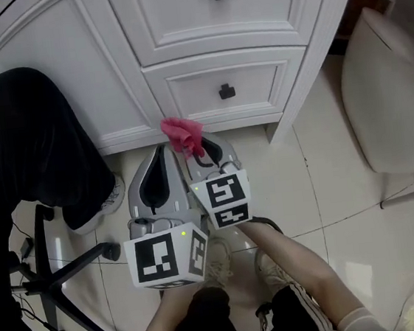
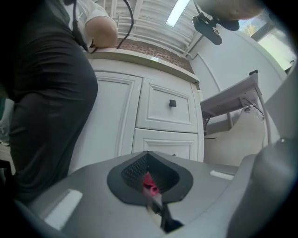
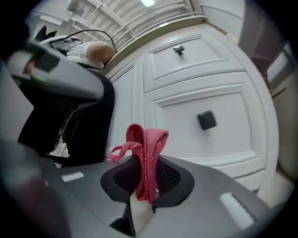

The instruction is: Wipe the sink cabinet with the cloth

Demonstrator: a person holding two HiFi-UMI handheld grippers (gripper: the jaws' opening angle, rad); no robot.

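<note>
The pink cloth [image 1: 182, 133] hangs bunched just in front of the white sink cabinet [image 1: 205, 20], level with the lower drawer's black knob [image 1: 227, 90]. My right gripper [image 1: 198, 154] is shut on the cloth [image 3: 146, 153], whose folds stick up above its jaws, close to the cabinet's lower drawer [image 3: 205, 93]. My left gripper [image 1: 162, 153] lies beside it on the left, jaws together. In the left gripper view a small pink bit of the cloth [image 2: 149, 182] shows pinched between them, and the cabinet [image 2: 163, 107] stands farther off.
A person in black [image 1: 19, 145] stands at the left against the cabinet, one shoe by the plinth. An office chair base [image 1: 63, 274] is at the lower left. A pale rounded fixture [image 1: 385, 96] fills the right. My own feet [image 1: 218, 263] are below the grippers on the tiled floor.
</note>
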